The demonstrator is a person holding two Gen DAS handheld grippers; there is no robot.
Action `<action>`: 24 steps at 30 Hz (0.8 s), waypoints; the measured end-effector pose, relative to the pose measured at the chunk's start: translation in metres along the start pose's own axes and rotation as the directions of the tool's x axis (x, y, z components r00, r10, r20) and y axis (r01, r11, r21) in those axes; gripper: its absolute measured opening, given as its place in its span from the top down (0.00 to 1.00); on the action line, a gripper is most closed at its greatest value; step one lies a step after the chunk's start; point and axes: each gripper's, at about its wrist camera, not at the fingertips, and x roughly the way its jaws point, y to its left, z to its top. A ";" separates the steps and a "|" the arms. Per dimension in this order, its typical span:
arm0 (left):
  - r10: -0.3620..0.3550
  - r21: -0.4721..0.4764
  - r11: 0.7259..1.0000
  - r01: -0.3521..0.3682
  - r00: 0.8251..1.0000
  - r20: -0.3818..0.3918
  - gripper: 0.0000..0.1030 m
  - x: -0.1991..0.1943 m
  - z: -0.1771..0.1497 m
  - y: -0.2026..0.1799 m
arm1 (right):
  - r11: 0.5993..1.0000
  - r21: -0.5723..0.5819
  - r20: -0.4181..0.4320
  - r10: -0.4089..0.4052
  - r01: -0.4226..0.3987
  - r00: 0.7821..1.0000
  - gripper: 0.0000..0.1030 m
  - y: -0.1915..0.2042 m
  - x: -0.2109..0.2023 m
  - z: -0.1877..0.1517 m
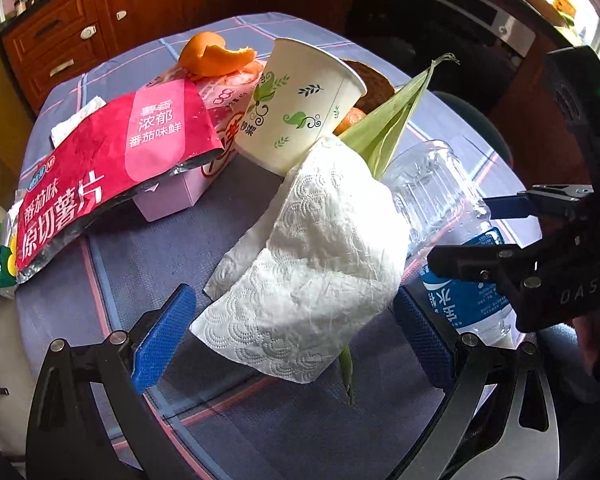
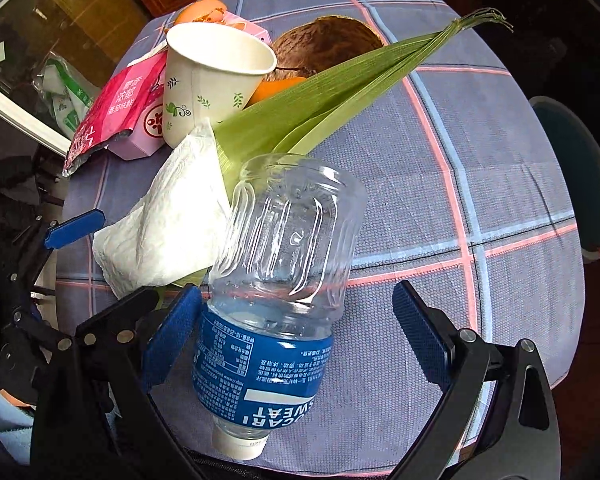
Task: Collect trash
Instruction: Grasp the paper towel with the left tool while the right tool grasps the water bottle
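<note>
A crumpled white paper towel [image 1: 316, 264] lies on the checked tablecloth between the open jaws of my left gripper [image 1: 296, 340]; neither pad visibly touches it. It also shows in the right wrist view [image 2: 168, 220]. An empty clear plastic bottle [image 2: 284, 264] with a blue label lies between the open jaws of my right gripper [image 2: 296, 344], cap toward the camera; the left pad [image 2: 172, 340] is against its label, the right pad apart. The bottle [image 1: 440, 200] lies right of the towel. A green corn husk [image 2: 320, 100] runs under the towel and bottle.
A paper cup [image 1: 300, 108] leans on a pink box [image 1: 172, 196]. A red chip bag [image 1: 100, 176] lies over the box, orange peel [image 1: 216, 54] on top. A brown coconut shell [image 2: 324, 46] and an orange [image 2: 276, 86] sit behind. The table edge is close.
</note>
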 end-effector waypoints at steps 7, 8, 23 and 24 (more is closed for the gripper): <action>-0.074 -0.058 0.996 0.074 0.997 0.002 0.04 0.008 0.005 0.004 | 0.999 0.017 0.012 0.045 -0.045 0.999 0.10 -0.011 0.000 0.001; -0.082 -0.061 0.995 0.082 0.997 0.005 0.08 0.008 0.006 0.004 | 0.999 0.018 0.013 0.050 -0.050 0.999 0.12 -0.012 0.000 0.001; -0.076 -0.075 0.994 0.076 0.997 0.008 0.81 -0.025 0.005 0.001 | 0.997 0.015 0.063 0.077 -0.079 0.995 0.32 -0.031 -0.016 -0.005; -0.074 -0.080 0.994 0.075 0.997 0.016 0.81 -0.029 0.005 0.002 | 0.997 0.016 0.067 0.076 -0.077 0.995 0.32 -0.031 -0.017 -0.005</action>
